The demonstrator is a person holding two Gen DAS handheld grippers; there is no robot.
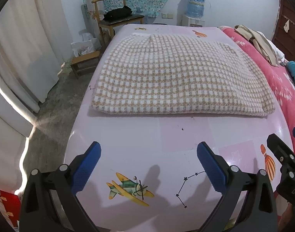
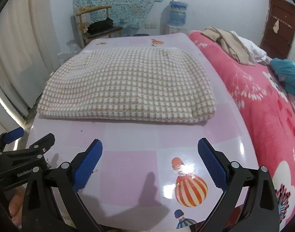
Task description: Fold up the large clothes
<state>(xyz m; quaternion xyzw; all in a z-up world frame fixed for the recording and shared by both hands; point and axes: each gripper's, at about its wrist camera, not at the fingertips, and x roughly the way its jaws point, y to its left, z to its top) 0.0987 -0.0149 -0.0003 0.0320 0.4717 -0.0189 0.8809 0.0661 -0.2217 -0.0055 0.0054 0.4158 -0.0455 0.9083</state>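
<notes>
A beige and white checked garment (image 1: 178, 77) lies folded into a thick rectangle on the pink table (image 1: 166, 135); it also shows in the right wrist view (image 2: 132, 85). My left gripper (image 1: 148, 154) is open and empty, hovering over the table's near part, well short of the garment's front edge. My right gripper (image 2: 149, 151) is open and empty, also short of the garment. The right gripper shows at the right edge of the left wrist view (image 1: 282, 154). The left gripper shows at the left edge of the right wrist view (image 2: 21, 147).
A bed with a pink blanket (image 2: 263, 106) adjoins the table's right side, with beige clothes (image 2: 228, 42) and a teal item (image 2: 288, 73) on it. A wooden chair (image 1: 116, 17) and a low stool (image 1: 85, 61) stand to the far left. White curtains (image 1: 17, 58) hang left.
</notes>
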